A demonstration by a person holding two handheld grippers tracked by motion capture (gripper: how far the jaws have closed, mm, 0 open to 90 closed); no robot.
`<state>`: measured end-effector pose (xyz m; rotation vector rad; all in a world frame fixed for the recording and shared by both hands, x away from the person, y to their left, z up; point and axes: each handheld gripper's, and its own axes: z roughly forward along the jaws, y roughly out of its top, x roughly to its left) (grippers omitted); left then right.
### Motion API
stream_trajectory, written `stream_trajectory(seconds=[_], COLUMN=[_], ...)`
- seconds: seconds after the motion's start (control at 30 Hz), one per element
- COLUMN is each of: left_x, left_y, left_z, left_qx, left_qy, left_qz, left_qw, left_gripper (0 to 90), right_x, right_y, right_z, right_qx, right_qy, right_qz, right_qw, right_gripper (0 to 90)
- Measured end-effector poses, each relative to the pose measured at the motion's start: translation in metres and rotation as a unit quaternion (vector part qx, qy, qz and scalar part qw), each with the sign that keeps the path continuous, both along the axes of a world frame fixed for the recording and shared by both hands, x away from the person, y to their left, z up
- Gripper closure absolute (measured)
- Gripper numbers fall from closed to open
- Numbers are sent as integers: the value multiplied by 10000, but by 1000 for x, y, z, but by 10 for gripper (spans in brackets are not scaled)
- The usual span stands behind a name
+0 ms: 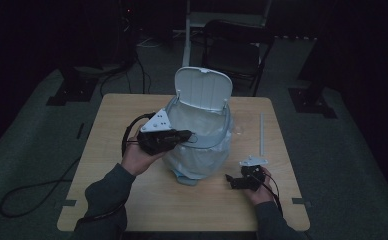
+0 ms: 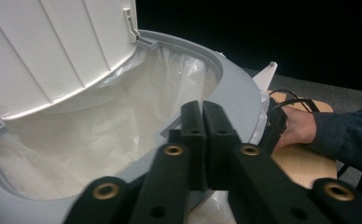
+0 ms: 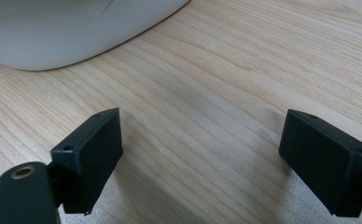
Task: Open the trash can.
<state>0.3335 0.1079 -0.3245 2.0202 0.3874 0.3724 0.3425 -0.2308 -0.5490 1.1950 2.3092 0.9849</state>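
Left gripper (image 1: 189, 136), jaws together with nothing visibly between them, hovers at the near-left rim of the bin (image 1: 225, 131), its tips over the bag (image 2: 100, 135) lining the inside. Bin stands mid-table (image 1: 132, 200), lid (image 1: 203, 88) raised at the far side. Right gripper (image 1: 230, 180), jaws wide apart and empty, rests on the table near-right of the bin.
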Motion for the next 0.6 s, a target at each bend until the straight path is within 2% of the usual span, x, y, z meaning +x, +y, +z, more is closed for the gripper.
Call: stream_trajectory(seconds=[0.13,0.3,0.43,0.5,0.6], left_x=[-2,-3,-5,-5,-4], left_y=[1,9,17,21,28], left_z=[1,3,4,4,2], left_qx=[44,-115,-161,-149,-133], left_qy=[-47,21,31,37,66], left_qz=[67,127,199,253,340], left_qw=[10000,9999,9997,9996,9993], left_gripper=[821,790,772,761,752], right_x=[0,0,1,1,0], right_y=[0,-1,-1,-2,-3], right_z=[0,0,0,1,5], right_qx=[1,5,2,2,-30], right_qy=[0,0,10,17,58], right_qz=[6,25,33,-9,-70], right_qw=[10000,10000,10000,10000,10000], right_gripper=[125,125,141,162,309])
